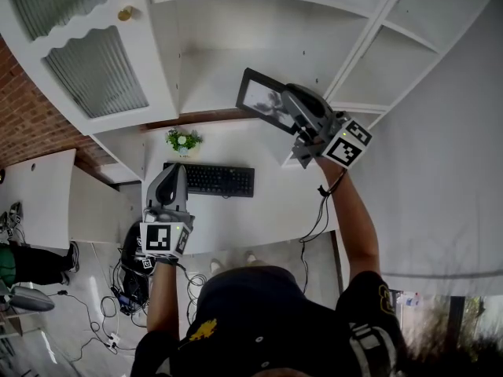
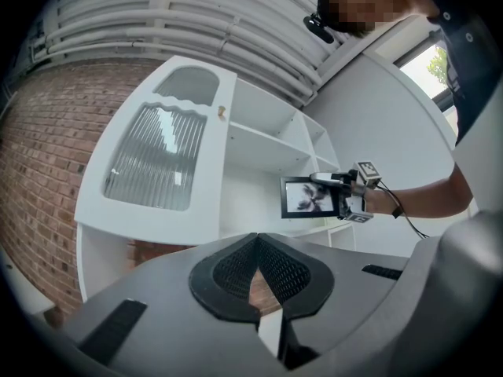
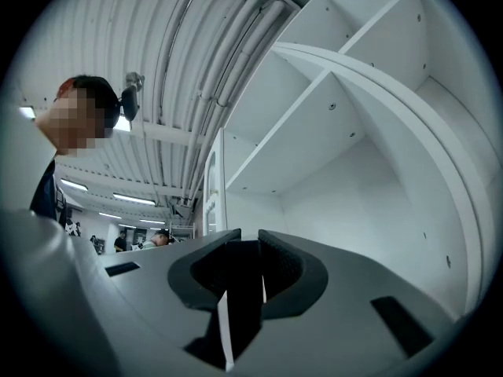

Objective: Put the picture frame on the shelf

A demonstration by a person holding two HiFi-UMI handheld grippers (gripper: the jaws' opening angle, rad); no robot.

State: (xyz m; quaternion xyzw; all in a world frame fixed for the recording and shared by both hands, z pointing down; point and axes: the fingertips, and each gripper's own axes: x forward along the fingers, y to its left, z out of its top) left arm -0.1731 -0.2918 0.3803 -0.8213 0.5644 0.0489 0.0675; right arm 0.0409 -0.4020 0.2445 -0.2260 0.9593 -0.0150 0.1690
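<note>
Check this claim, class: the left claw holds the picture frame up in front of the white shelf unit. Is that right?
No, the wrong claw is named. The right claw holds the picture frame up in front of the white shelf unit, as the head view shows.

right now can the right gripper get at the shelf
Probably yes: the right gripper, shut on the picture frame, hangs before the open shelf; nothing shows between them.

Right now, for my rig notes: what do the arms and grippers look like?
The left gripper and right gripper are grey, with black ribbed pads and a white cube of black square markers. A black cable hangs from the right wrist. The person wears a dark short-sleeved shirt.
</note>
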